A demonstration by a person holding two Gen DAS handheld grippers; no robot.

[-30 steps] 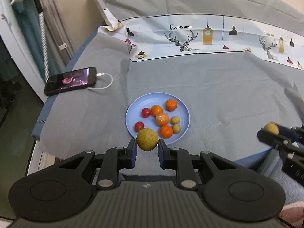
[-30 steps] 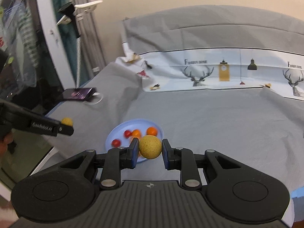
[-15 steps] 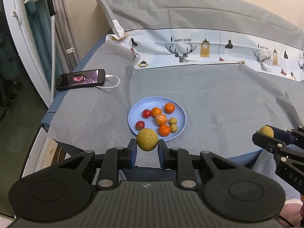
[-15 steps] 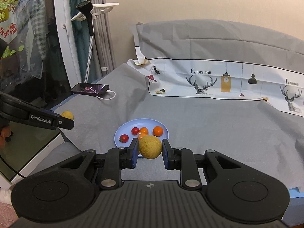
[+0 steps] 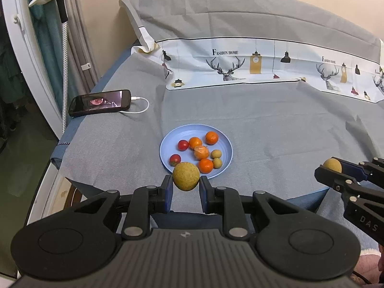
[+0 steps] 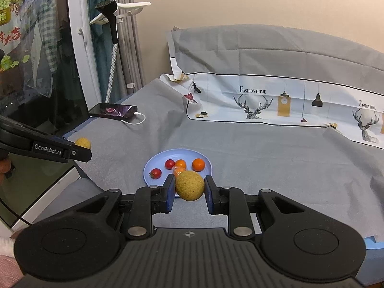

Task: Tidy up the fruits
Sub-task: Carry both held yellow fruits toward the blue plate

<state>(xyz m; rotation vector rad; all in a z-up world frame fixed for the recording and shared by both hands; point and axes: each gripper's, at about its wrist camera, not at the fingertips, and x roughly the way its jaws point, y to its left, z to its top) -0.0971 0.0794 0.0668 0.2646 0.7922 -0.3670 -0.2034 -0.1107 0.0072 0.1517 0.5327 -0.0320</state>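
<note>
While both my tools hang above the near edge of the bed, the wide grey bedsheet (image 5: pixel 276 120) carries everything else; a white deer-print cloth strip (image 5: pixel 240 64) lies at its far side; the round pale-blue plastic plate (image 5: pixel 168 144) sits mid-sheet holding four orange mandarins, two red cherry tomatoes and two small tan longans; a black smartphone (image 5: pixel 100 102) with a white cable lies near the sheet's left edge; my left gripper (image 5: pixel 186 188) is clamped on a yellow-green round fruit (image 5: pixel 186 176); my right gripper (image 6: pixel 189 193) pinches a second yellow-green round fruit (image 6: pixel 189 185), both fruits held off the sheet, near the plate's front rim.
</note>
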